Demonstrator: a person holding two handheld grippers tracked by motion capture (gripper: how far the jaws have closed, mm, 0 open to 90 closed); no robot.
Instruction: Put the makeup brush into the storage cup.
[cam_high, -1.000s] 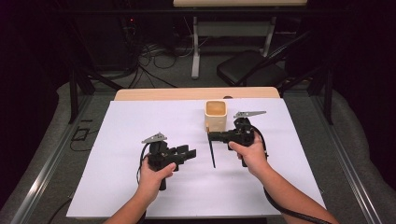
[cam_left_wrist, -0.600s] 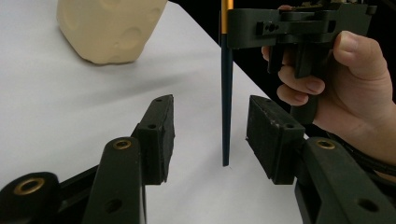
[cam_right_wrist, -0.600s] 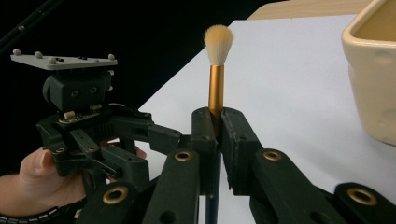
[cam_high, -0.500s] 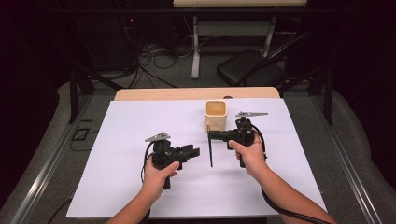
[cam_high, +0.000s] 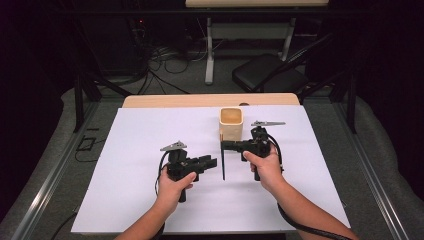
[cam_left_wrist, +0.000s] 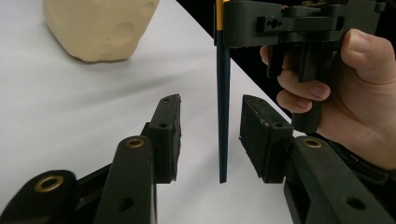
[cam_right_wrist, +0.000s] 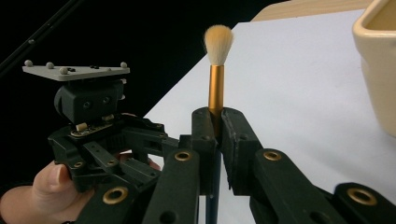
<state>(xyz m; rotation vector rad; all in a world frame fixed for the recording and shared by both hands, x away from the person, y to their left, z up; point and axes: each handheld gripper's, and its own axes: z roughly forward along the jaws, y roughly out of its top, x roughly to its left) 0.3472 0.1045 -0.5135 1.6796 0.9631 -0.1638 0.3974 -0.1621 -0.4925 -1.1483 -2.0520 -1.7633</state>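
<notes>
Brush (cam_right_wrist: 218, 70) (no lettering readable) clamped in right gripper (cam_right_wrist: 215, 140), bristles up.

Bright even overhead light on the white counter (cam_high: 150, 200) with only faint soft shadows and no glare, dark dim room behind, high view slightly soft, both gripper views sharp up close but the cream cup (cam_left_wrist: 100, 28) a bit out of focus.

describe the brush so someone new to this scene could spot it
On the white sheet, just in front of the cream square cup, the right gripper clamps a thin dark-handled brush. It stands upright, with a gold ferrule and pale bristle tuft on top.
</notes>
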